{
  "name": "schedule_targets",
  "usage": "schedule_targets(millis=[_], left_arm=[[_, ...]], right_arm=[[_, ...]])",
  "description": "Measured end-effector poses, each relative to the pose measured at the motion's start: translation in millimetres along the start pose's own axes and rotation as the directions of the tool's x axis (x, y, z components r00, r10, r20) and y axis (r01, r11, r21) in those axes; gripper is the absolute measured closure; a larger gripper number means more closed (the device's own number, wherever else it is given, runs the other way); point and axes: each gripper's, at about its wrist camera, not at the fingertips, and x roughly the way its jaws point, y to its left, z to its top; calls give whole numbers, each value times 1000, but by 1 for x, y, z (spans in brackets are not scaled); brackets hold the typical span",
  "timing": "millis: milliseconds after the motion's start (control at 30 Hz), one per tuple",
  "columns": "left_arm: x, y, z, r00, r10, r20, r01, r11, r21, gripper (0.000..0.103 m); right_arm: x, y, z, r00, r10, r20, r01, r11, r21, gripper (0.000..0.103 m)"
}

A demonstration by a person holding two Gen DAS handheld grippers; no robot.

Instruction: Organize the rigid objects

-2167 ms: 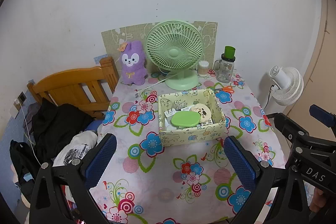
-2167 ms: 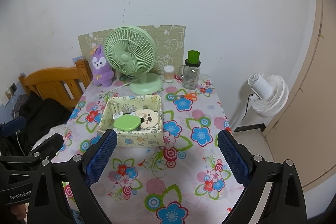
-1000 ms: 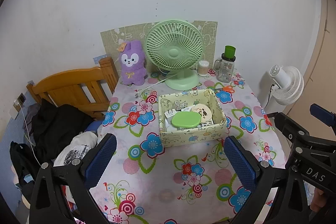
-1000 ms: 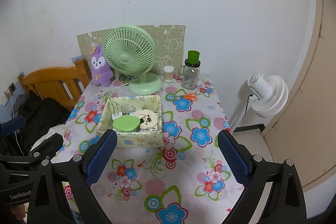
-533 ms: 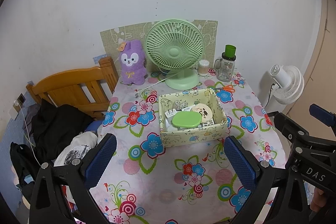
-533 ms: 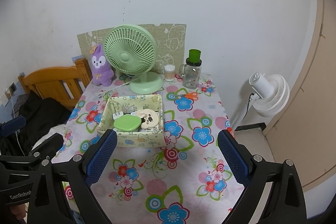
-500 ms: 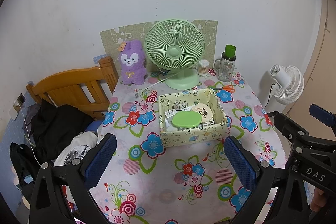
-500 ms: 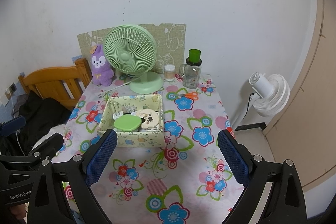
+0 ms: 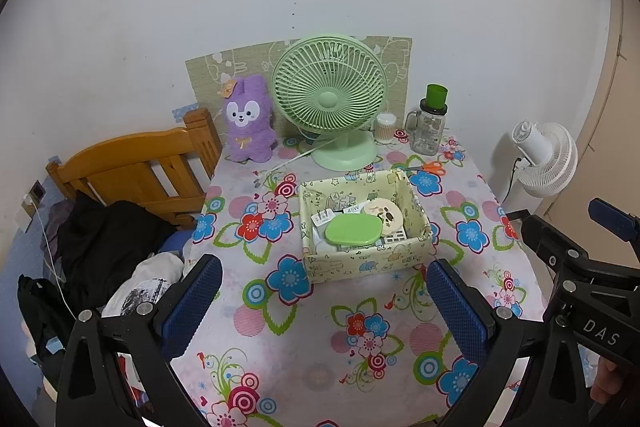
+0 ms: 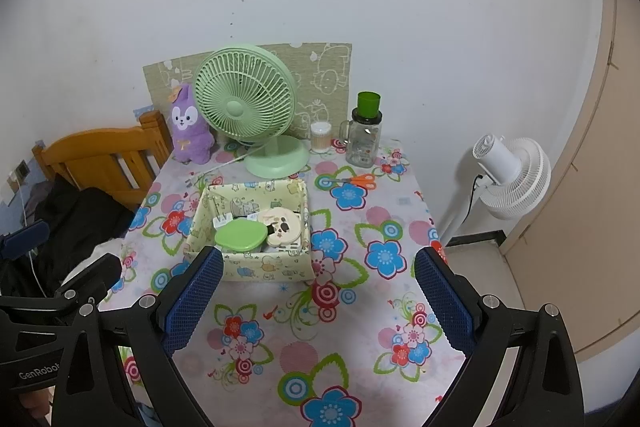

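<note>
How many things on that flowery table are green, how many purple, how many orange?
Green: 3, the desk fan, the lid on the glass jar, the flat green case in the patterned box
Purple: 1, the plush rabbit
Orange: 1, the scissors
Total: 5
</note>
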Motion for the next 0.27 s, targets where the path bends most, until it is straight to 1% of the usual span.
schedule_targets(millis=[267], left_arm=[[8,3,4,1000,-5,-18,4,1000,-6,0]], right_arm=[[8,3,7,1000,10,-20,-10,1000,-4,5]])
